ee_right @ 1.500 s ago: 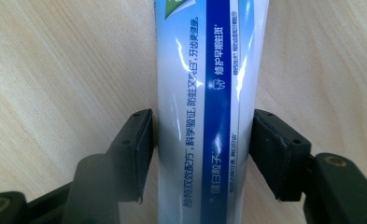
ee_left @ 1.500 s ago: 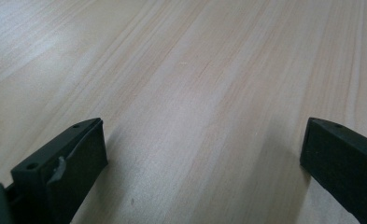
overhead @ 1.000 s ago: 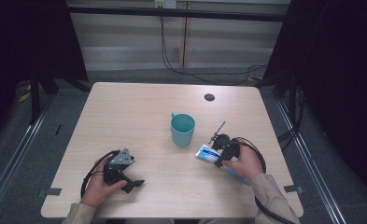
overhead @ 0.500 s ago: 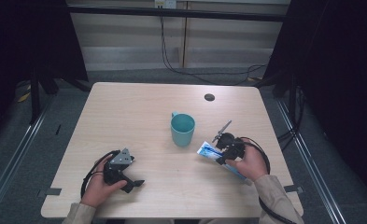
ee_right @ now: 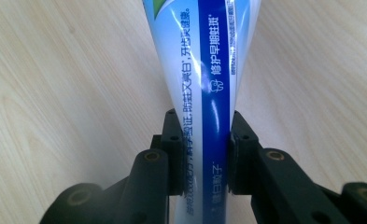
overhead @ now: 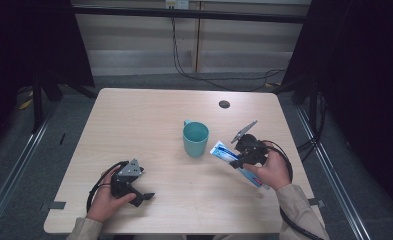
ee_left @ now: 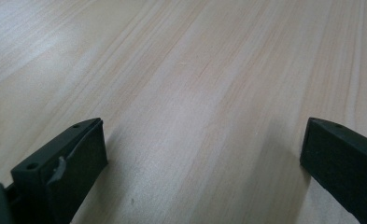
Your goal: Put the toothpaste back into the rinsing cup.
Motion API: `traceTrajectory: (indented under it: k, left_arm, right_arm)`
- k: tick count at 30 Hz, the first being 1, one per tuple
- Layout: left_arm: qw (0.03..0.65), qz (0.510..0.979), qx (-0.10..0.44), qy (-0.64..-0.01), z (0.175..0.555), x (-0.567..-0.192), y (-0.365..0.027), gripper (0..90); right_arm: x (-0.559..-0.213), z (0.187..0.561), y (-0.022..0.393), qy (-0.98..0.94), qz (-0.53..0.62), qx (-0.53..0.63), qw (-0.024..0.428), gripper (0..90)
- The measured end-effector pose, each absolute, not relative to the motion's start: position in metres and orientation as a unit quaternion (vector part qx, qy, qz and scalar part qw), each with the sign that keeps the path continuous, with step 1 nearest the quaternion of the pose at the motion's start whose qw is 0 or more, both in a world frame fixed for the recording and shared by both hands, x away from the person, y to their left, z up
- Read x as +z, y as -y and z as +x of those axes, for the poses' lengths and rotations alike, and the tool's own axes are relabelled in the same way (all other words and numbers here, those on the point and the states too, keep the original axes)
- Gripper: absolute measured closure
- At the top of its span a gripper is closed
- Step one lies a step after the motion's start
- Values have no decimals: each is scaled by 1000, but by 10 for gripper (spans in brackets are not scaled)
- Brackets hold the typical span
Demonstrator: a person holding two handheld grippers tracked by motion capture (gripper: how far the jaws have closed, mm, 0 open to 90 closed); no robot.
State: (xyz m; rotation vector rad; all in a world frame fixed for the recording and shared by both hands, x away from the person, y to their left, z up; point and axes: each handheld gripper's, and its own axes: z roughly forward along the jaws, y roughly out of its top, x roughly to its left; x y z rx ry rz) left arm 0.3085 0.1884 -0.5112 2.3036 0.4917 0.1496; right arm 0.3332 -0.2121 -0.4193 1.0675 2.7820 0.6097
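Sitting in the middle of a dim room with dark curtains at both sides and cables hanging down a pale back wall: a light wooden table, grey floor all around it. Standing upright near the table's middle: a teal mug, handle pointing away toward the far edge. Lying flat near the far edge, well apart from the mug: a small dark round thing, too small to make out. Resting low on the near left part of the table: the left gripper, wrapped by the left hand, cable looping behind it. Standing wide apart in the left gripper view: its two black jaws, nothing but bare wood grain between them, so gaping open and gripping nothing. Hovering just right of the mug: the right gripper, carried by the right hand, grey plate sticking up on top. Clamping tight on a blue and white toothpaste tube: both jaws, pressing into the tube's sides in the right gripper view, with printed lettering running along the blue stripe. Poking out toward the mug without touching it: one end of the tube, the other end trailing back under the hand.
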Motion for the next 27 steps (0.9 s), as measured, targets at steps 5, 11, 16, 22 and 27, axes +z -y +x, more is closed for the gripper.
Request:
traceTrajectory:
  k: [5,11,16,22,27]
  left_arm:
    - [381,902,58,-193,309,-511,-188,0]
    - [381,903,59,-192,309,-511,-188,0]
    - [381,903,59,-192,309,-511,-188,0]
    - [381,902,59,-193,309,-511,-188,0]
    - [381,903,58,-192,309,-511,-188,0]
  right_arm:
    - [-412,334,215,-905,354,228,53,736]
    - [-407,334,214,-901,353,247,59,736]
    - [-403,334,212,-895,354,263,64,736]
    - [-396,335,212,-891,350,279,69,736]
    - [-391,335,213,-887,353,288,74,737]
